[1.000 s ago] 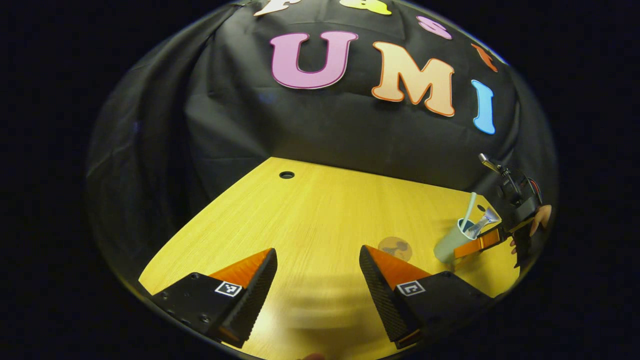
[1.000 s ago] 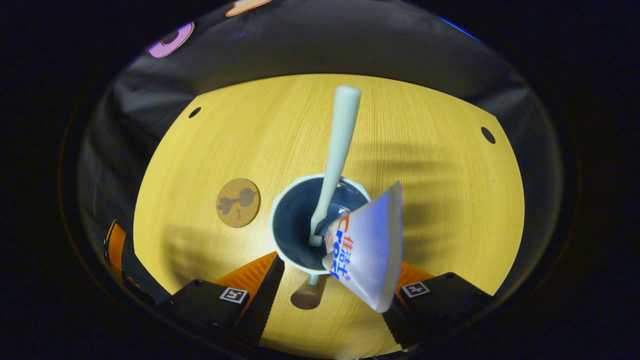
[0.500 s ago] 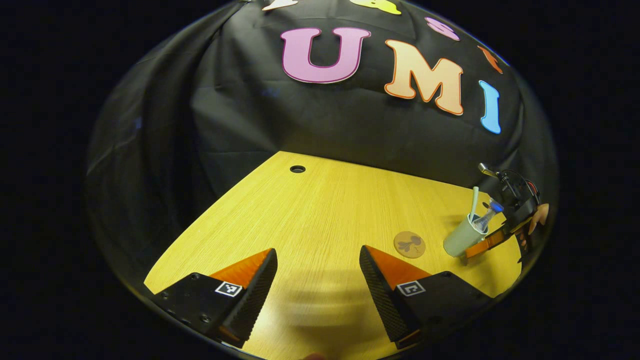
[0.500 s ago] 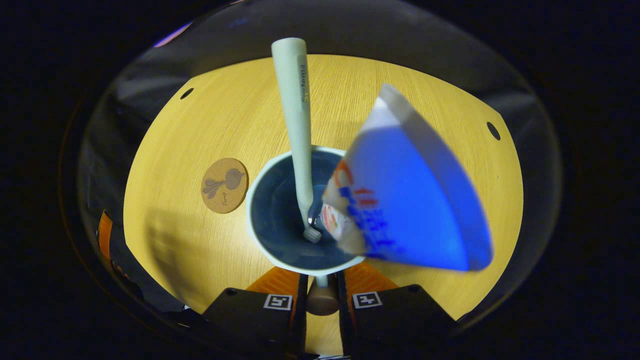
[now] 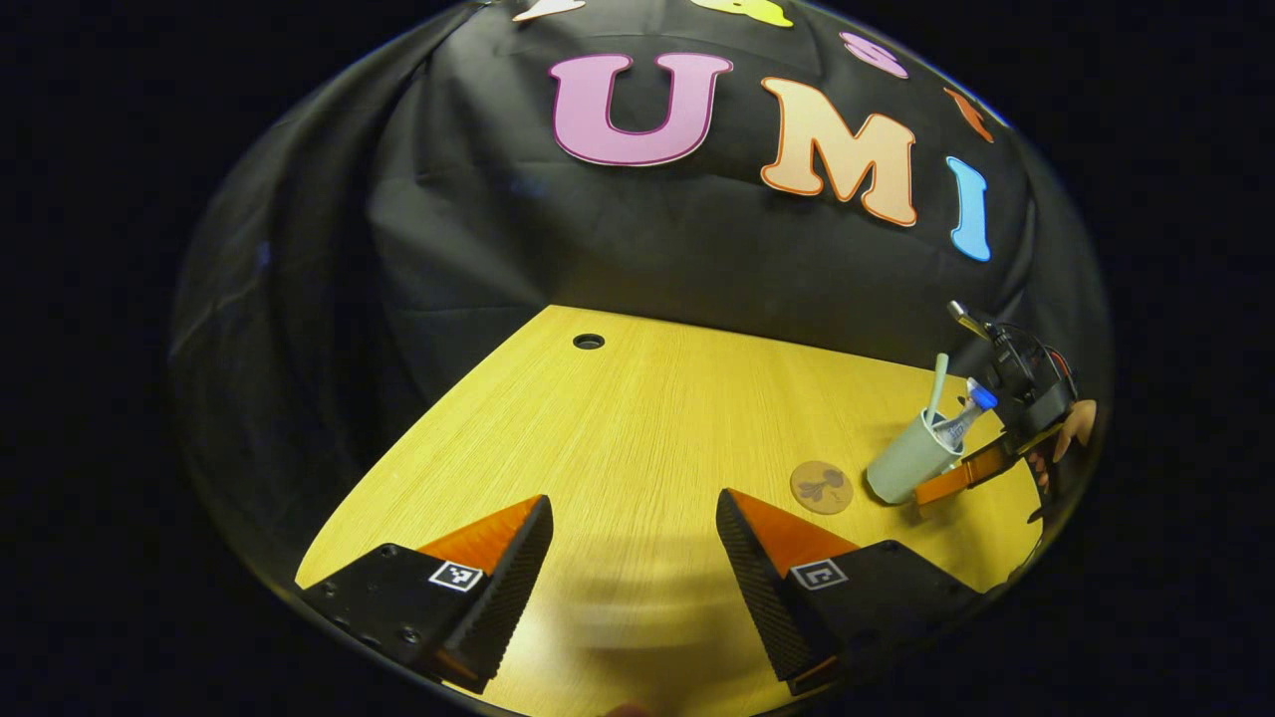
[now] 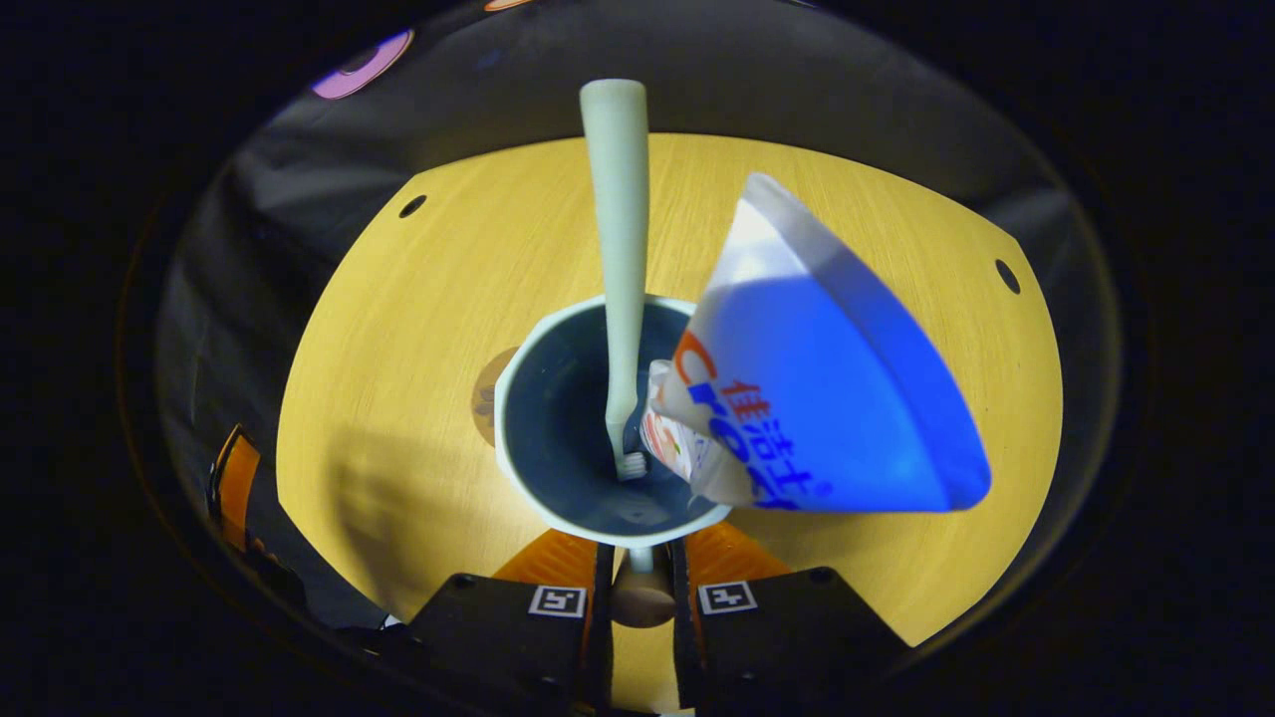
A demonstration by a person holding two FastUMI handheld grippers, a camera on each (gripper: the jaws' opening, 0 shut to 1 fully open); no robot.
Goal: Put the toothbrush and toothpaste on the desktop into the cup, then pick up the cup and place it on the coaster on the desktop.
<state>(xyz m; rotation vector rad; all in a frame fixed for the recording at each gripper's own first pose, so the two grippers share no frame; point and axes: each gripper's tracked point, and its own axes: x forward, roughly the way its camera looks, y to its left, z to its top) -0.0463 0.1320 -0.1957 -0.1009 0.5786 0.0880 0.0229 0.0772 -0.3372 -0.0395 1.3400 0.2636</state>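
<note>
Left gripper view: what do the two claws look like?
The left claw has two wedge-shaped fingers, ridged inside, each with a small square coded tag. The right claw bears the same tags, plus thin wires on its dark body.

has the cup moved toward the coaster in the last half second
Yes. In the right gripper view the cup now overlaps the coaster; earlier a gap of desktop lay between them.
</note>
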